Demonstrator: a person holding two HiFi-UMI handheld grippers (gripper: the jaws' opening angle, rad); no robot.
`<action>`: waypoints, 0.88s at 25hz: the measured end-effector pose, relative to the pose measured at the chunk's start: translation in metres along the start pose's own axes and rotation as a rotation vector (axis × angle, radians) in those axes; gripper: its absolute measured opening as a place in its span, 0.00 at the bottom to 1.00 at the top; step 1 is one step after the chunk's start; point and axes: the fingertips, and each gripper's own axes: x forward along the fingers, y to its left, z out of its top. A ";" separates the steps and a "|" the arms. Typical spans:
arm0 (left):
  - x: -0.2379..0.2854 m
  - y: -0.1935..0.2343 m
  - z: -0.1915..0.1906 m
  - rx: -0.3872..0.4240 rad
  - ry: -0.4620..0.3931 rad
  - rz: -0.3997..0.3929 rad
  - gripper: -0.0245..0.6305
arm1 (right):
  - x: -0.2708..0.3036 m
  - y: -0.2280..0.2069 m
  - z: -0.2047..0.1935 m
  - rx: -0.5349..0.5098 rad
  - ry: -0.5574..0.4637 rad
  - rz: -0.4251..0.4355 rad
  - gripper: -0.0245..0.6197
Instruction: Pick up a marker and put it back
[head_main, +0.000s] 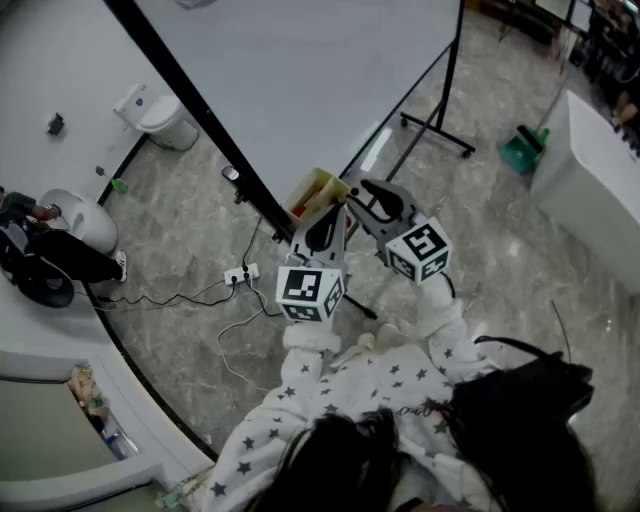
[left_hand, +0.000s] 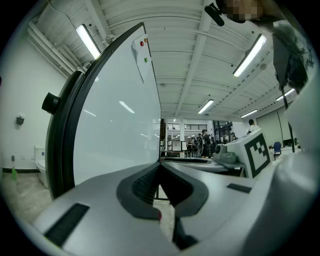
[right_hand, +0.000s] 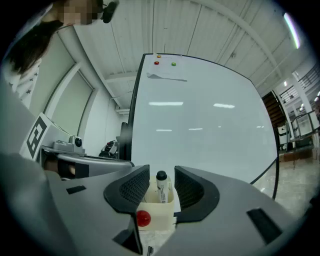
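Marker (right_hand: 162, 193) base hidden in holder (right_hand: 157, 214), right tool (right_hand: 161, 174) jaws apart

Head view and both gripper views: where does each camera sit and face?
Head view: on the head, steeply down at left gripper, right gripper, whiteboard; starred sleeves show.
Left gripper view: on that gripper, along its closed fingers, past the whiteboard's edge.
Right gripper view: on that gripper, along its open fingers, at a marker in a holder.
Shared: the whiteboard, in all three.
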 end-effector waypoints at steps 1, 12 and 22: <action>-0.001 0.000 -0.001 0.000 -0.001 0.007 0.04 | 0.002 0.002 -0.003 0.006 0.002 0.006 0.26; -0.013 -0.001 -0.010 -0.001 0.000 0.053 0.04 | 0.014 0.014 -0.021 -0.022 0.021 0.036 0.19; -0.016 0.003 -0.004 0.017 0.002 0.057 0.04 | 0.014 0.018 -0.002 -0.024 0.009 0.057 0.17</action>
